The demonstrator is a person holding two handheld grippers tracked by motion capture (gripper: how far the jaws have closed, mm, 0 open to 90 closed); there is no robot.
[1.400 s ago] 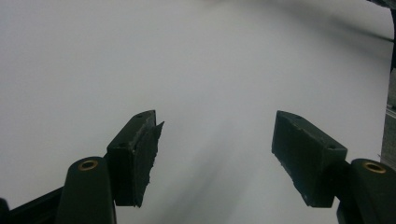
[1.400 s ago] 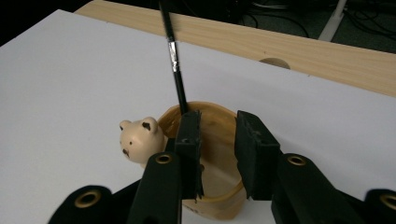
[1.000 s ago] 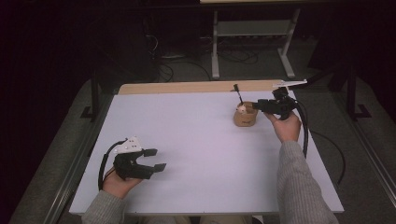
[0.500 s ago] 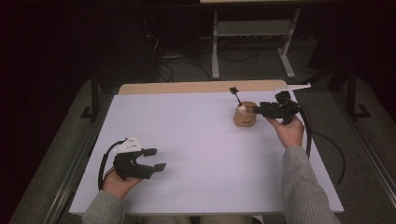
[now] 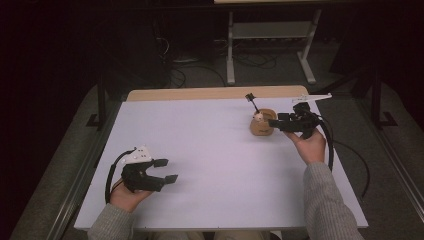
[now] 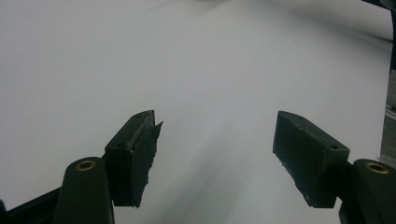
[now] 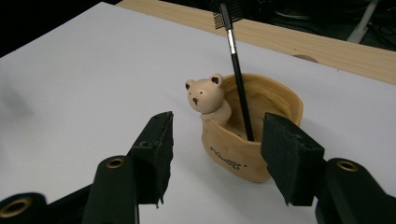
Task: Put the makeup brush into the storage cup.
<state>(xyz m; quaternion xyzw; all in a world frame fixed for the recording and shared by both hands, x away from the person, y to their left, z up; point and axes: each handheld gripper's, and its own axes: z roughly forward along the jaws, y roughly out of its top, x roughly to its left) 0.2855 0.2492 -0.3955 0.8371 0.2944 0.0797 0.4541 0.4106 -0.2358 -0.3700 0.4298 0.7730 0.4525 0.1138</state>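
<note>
- Left gripper [image 5: 165, 170] — nearest the person, at about 7 o'clock on the white table [image 5: 215, 165]. Its jaws stand wide apart and hold nothing; in the left gripper view only bare tabletop lies between the pads [image 6: 135, 158]. It is well apart from the work and appears idle.
- Right gripper [image 5: 274, 122] — at about 2 o'clock on the table, held level by the right hand [image 5: 311, 145]. In the right gripper view its jaws are spread wide, one to each side of the cup, with a clear gap on both sides; nothing is gripped.
- Cup [image 7: 254, 140] — a tan holder with a small bear figure [image 7: 205, 95] at its rim, standing upright on the table just beyond the right gripper's tips, near the far right.
- Pen [image 7: 238, 79] — a thin black stick standing in the cup, leaning toward 11 o'clock in the high view; its lower end is inside the cup, its top well above the rim.
- Wooden strip [image 5: 200, 94] — the table's far edge, at 12 o'clock, beyond the cup.
- Progress, as judged — the pen sits in the cup, so the placing looks done; the right gripper is free of both. What is left, if anything, seems to be drawing the right hand clear of the cup without tipping it.
</note>
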